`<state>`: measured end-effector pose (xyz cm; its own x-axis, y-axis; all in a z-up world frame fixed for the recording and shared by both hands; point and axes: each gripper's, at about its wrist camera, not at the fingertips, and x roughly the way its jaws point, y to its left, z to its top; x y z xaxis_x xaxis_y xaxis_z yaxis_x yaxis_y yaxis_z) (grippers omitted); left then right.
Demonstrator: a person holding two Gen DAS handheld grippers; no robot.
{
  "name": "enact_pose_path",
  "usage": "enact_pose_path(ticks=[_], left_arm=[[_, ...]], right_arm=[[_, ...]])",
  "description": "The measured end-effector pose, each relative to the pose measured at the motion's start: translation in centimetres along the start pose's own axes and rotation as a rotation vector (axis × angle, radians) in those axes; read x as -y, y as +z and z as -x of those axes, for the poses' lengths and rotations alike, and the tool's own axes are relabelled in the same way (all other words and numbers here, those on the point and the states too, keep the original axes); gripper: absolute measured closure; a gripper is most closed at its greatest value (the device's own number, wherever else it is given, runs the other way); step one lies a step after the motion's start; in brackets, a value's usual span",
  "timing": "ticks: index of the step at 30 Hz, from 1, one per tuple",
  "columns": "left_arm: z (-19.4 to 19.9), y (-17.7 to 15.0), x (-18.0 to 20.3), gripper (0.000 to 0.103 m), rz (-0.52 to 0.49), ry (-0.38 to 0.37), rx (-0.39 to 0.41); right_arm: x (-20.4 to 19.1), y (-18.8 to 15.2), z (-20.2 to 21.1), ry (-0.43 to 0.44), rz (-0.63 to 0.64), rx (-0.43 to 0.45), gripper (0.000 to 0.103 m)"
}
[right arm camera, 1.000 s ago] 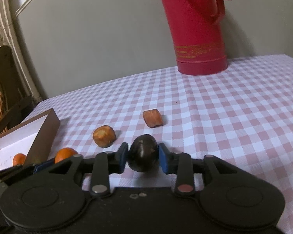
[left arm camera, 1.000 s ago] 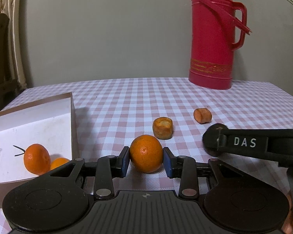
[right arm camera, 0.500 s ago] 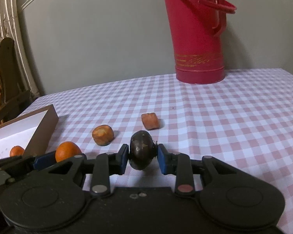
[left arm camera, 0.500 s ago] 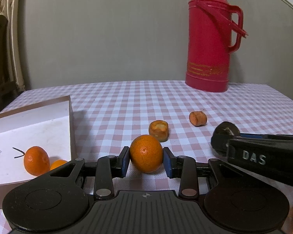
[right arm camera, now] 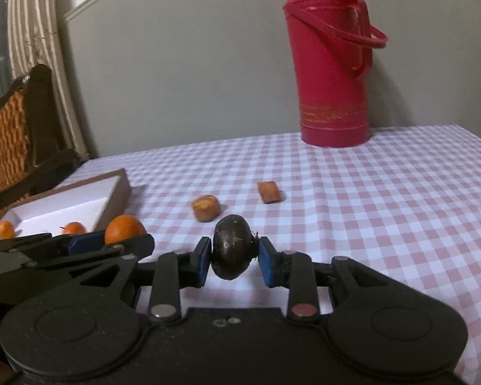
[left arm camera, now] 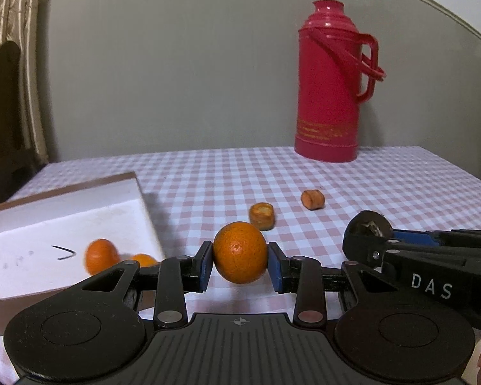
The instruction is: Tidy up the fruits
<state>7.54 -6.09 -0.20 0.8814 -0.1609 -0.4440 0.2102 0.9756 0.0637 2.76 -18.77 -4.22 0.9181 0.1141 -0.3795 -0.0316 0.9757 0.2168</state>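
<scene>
The right gripper (right arm camera: 231, 258) clamps a dark, wrinkled fruit (right arm camera: 231, 250) between its blue pads, lifted above the pink checked tablecloth (right arm camera: 384, 199). To its left the left gripper (right arm camera: 112, 240) carries an orange (right arm camera: 125, 228). Two small brown pieces (right arm camera: 205, 208) (right arm camera: 268, 191) lie beyond. A white-lined box (right arm camera: 118, 189) at left holds two small oranges (right arm camera: 5, 228) (right arm camera: 74, 227); a red thermos (right arm camera: 332, 61) stands at the back.

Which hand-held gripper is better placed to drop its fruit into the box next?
Left. The left hand-held gripper holds the orange right beside the box; the right hand-held gripper, holding the dark fruit, is farther away.
</scene>
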Motion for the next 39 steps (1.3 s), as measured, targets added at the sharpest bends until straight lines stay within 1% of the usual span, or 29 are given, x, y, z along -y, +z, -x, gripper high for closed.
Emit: enact_pose_path(ticks=[8,20,32,39], left_arm=[[1.9,0.3,-3.9,0.067,0.039,0.064,0.037],[3.9,-0.1,-10.2,0.067,0.123,0.208,0.082],[5.0,-0.8,-15.9,0.067,0.204,0.352,0.102],[4.8,-0.9,-19.0,0.067,0.246,0.420,0.094]], right_arm=[[-2.8,0.5,0.4,0.065,0.014,0.056,0.080],[-7.6,1.2,-0.4,0.195,0.044,0.122,0.080],[-12.4,1.7,-2.5,0.293,0.082,0.122,0.080],[-14.5,2.4,-3.9,0.326,0.104,0.119,0.080]])
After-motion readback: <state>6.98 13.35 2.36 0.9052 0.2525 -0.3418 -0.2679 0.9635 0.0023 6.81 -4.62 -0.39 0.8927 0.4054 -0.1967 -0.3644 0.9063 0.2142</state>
